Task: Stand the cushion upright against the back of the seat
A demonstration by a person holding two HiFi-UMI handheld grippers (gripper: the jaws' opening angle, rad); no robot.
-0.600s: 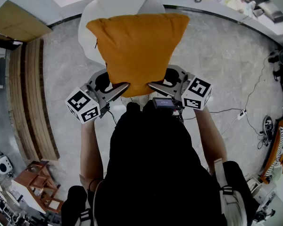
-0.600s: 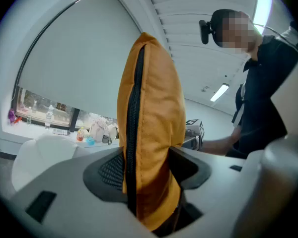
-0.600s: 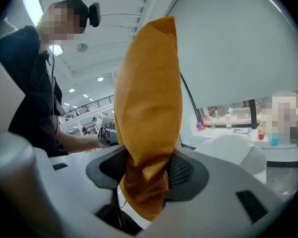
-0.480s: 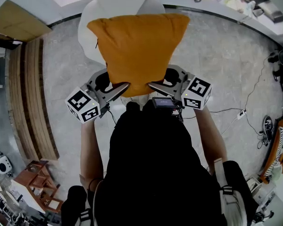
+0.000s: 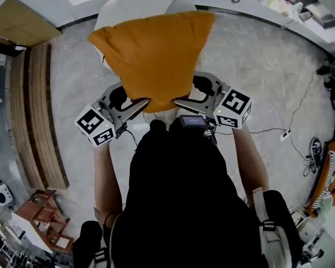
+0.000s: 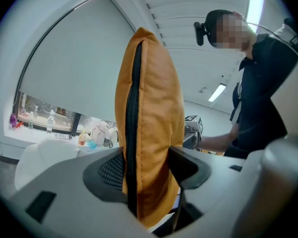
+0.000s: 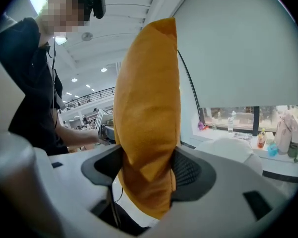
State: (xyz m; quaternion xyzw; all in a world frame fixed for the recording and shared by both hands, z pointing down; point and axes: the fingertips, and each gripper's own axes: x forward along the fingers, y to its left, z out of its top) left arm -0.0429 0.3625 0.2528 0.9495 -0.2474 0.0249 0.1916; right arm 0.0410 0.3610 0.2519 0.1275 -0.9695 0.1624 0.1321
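An orange cushion (image 5: 153, 57) stands on edge in the air, clamped near its lower corners by 2 hand-held grippers and covering much of the white seat (image 5: 128, 1) in the head view. The left gripper (image 5: 137, 105) closes on the zipped side (a black zip runs up that edge), and the right gripper (image 5: 180, 101) closes on the opposite side. Both sets of jaws are spread wide by the padding. Grey floor (image 5: 257, 66) lies below.
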